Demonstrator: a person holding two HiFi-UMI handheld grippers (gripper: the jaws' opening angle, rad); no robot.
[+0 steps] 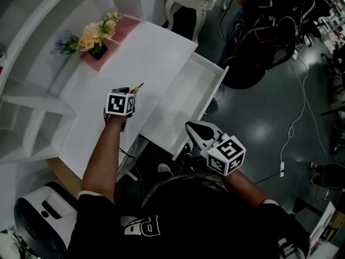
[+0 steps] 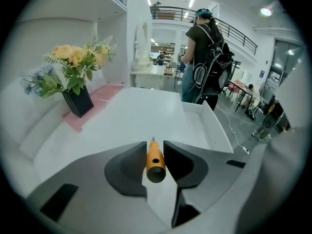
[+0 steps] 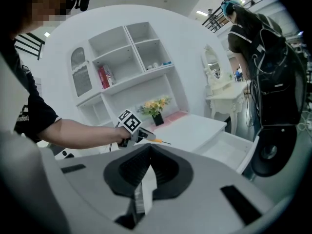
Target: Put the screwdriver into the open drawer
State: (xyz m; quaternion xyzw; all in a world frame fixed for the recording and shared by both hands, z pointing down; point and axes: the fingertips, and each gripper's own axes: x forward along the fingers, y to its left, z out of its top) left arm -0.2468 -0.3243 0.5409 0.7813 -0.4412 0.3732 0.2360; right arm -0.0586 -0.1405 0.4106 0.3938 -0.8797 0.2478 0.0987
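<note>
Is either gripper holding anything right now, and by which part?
The left gripper holds the screwdriver by its orange handle, with the shaft pointing out past the jaws. The right gripper is shut with nothing in it.

Mock home set inside a big lab hall. White desk [image 1: 145, 53], wall shelves [image 3: 131, 57], flowers [image 1: 97, 34]. Cable [image 1: 291, 127] across grey floor [image 1: 259, 112], mezzanine railing [image 2: 239, 33] overhead.

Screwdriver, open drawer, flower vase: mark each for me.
screwdriver [image 2: 155, 161]: left gripper view, orange handle.
open drawer [image 1: 180, 108]: head view, bare inside bottom.
flower vase [image 2: 79, 101]: left gripper view, black front face.
</note>
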